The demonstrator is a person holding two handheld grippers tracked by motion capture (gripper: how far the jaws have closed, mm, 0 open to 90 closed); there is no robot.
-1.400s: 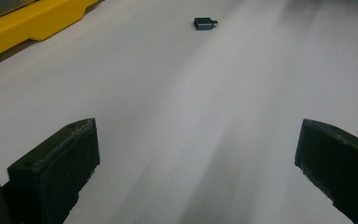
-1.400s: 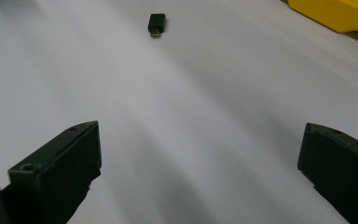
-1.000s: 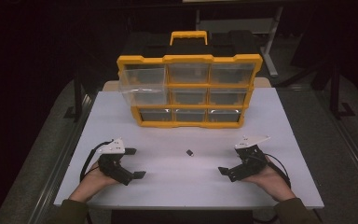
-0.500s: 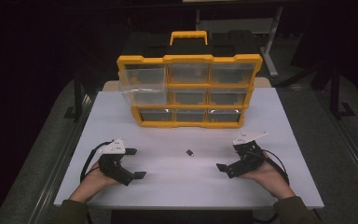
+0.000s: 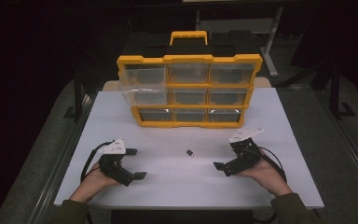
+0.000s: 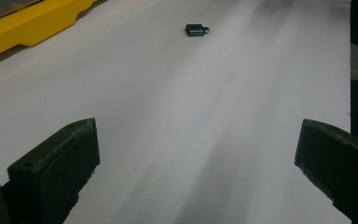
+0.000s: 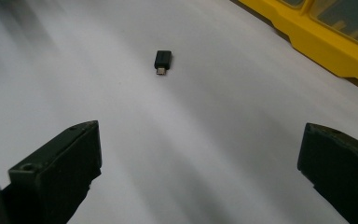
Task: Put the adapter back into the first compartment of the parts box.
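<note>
A small black adapter (image 5: 190,152) with a metal plug lies on the white table (image 5: 177,189) between my two grippers; it also shows in the left gripper view (image 6: 196,30) and the right gripper view (image 7: 162,59). My left gripper (image 5: 135,163) rests at the front left, open, its jaws (image 6: 198,172) wide apart and holding nothing. At the front right my right gripper (image 5: 224,155) is open too and points at the adapter, which lies ahead of its spread jaws (image 7: 200,172). Each gripper is held by a hand.
A yellow organizer (image 5: 189,91) with clear drawers stands upright at the back of the table. Its top-left drawer (image 5: 142,84) is pulled out toward the left. Its yellow base edge shows in both gripper views (image 6: 28,28) (image 7: 326,42). Dark floor surrounds the table.
My right gripper has edged slightly left and forward toward the adapter. The left gripper and the adapter have stayed put.
</note>
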